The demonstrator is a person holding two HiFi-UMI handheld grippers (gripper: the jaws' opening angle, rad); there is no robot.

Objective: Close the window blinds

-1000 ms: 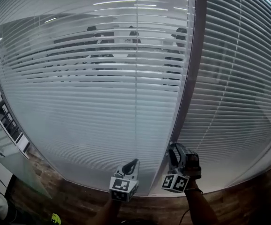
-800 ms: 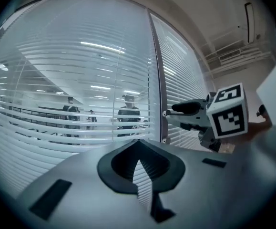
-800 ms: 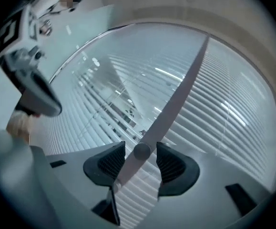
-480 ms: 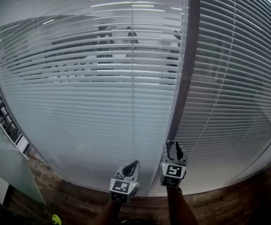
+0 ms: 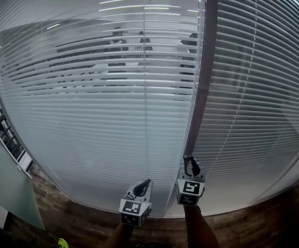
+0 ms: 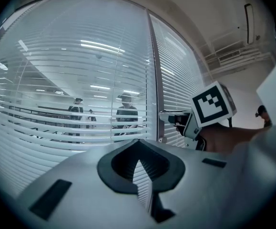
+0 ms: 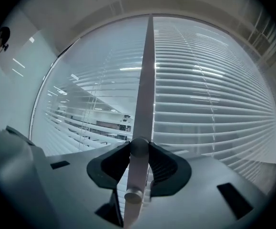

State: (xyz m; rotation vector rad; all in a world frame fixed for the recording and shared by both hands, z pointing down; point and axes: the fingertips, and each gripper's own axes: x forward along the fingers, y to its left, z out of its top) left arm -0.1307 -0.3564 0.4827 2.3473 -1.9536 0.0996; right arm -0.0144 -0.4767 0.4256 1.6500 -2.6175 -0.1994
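Note:
The white slatted blinds [image 5: 97, 112] cover a curved glass wall; their upper slats stand partly open. A dark mullion [image 5: 203, 87] splits off a second blind panel [image 5: 257, 87]. A grey tilt wand [image 7: 145, 104] hangs beside the mullion. My right gripper [image 5: 191, 164] points at it, and its jaws have just been closing. The wand runs upright between its pads [image 7: 138, 149], which press on it, and its end cap [image 7: 133, 194] shows below them. My left gripper [image 5: 145, 184] hovers just left, shut with nothing in it [image 6: 138, 149]. It sees the right gripper [image 6: 168, 116] and its marker cube [image 6: 214, 104].
Several people [image 5: 117, 40] stand in the room behind the glass, seen through the open slats. A wood-look floor [image 5: 87, 226] runs below the window's lower edge. A frosted glass panel [image 5: 4, 190] stands at the far left.
My right gripper has rolled from a tilted pose to upright. Its jaws have narrowed around the wand. The left gripper has hardly moved.

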